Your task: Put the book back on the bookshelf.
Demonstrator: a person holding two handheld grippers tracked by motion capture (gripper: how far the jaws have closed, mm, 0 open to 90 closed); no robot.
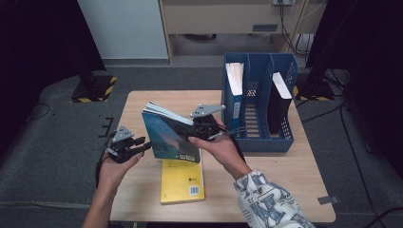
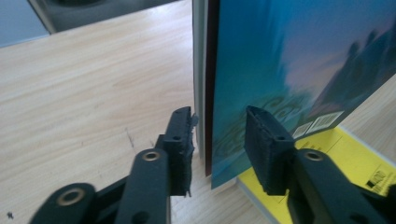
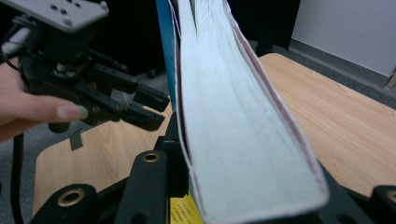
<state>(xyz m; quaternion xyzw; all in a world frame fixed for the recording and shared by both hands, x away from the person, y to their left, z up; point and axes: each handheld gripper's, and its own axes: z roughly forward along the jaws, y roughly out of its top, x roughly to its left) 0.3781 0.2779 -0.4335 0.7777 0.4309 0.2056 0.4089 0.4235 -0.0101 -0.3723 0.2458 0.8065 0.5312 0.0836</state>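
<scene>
Teal paperback book (image 1: pixel 170 137) is clamped at its fore-edge by my right gripper (image 1: pixel 199 127), upright above the yellow book (image 1: pixel 182 180). Covers flex and look slick; I judge it light. My left gripper (image 2: pixel 218 140), jaws apart, straddles the spine corner, a stiffer hold.

Your high view was dim at the edges, both upper corners nearly black; light fell evenly from above on the table (image 1: pixel 142 99) (shadows soft); your left gripper view blurred the blue book (image 2: pixel 289 60); its page edges (image 3: pixel 233 130) were soft up close.
</scene>
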